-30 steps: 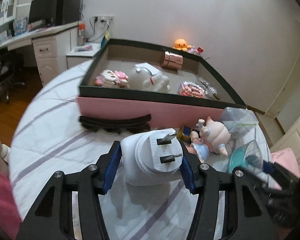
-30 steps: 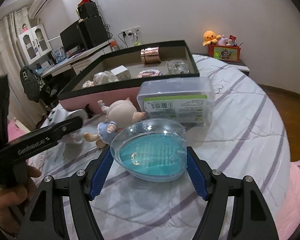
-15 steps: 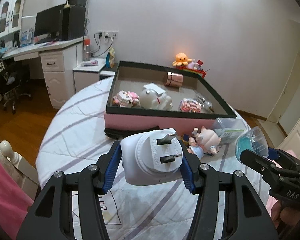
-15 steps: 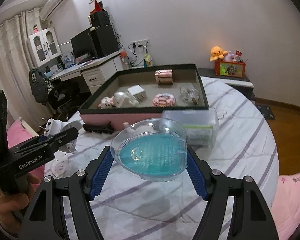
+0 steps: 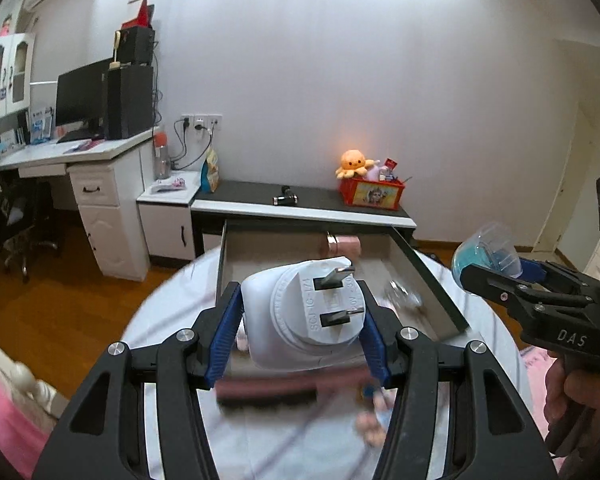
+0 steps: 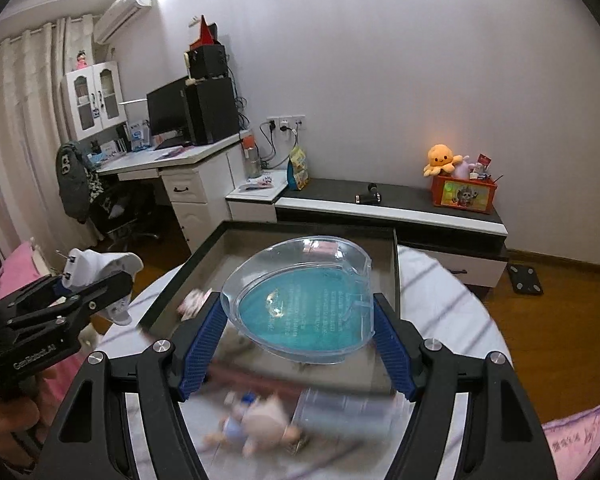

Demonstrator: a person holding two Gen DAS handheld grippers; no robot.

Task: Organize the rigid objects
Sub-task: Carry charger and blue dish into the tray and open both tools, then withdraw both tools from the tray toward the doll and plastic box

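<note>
A round table (image 6: 460, 300) covered by a white cloth with purple stripes is seen from above. A large shallow rectangular box (image 6: 385, 376) with dark rim and pink outer wall is set on it toward the far edge. Just beside the box's near wall, a small pink-bodied doll (image 6: 256, 424) and a clear plastic lidded container (image 6: 340, 412) are laid, both blurred.
</note>
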